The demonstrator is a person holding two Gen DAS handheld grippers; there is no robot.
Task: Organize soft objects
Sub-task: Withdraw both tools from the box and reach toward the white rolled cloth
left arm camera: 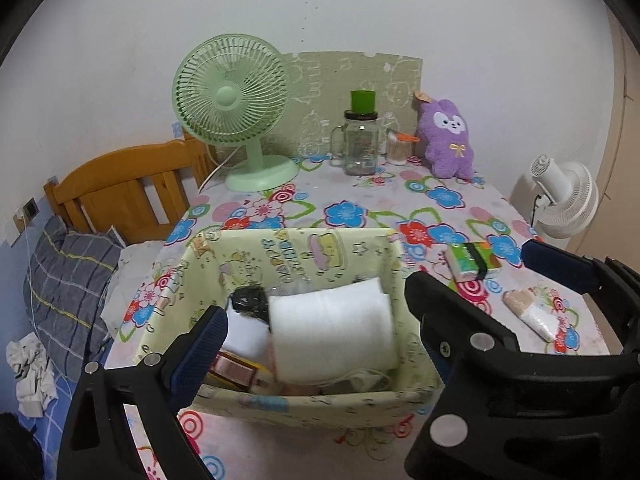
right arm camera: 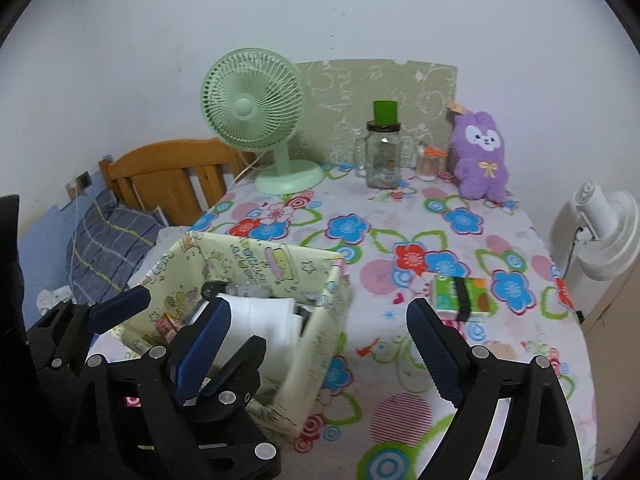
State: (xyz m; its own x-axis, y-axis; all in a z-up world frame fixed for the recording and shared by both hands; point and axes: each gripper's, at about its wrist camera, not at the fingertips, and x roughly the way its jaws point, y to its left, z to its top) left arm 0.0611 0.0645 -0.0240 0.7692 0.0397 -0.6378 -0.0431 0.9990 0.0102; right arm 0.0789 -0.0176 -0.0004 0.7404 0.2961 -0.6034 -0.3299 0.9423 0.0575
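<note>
Evidently both grippers are hovering with fingers spread wide and nothing between them: the left gripper [left arm camera: 316, 312] is sitting over the yellow fabric bin [left arm camera: 304, 404], while the right gripper [right arm camera: 320, 320] is hanging just beside the bin's right wall over the flowered worktop [right arm camera: 400, 220]. A white folded cloth [left arm camera: 332, 332] is lying inside the bin, resting on the clutter (a black bundle and some small boxes, blurred). Still loose on the worktop is the green tissue pack [right arm camera: 460, 292], lying flat with its long axis running left to right, just beyond and slightly right of the right gripper's far finger, so the right hand is plainly the nearer one. It is looking soft-sided and slim, with a dark band across it. A purple plush rabbit [right arm camera: 480, 156] is sitting upright at the back edge.
</note>
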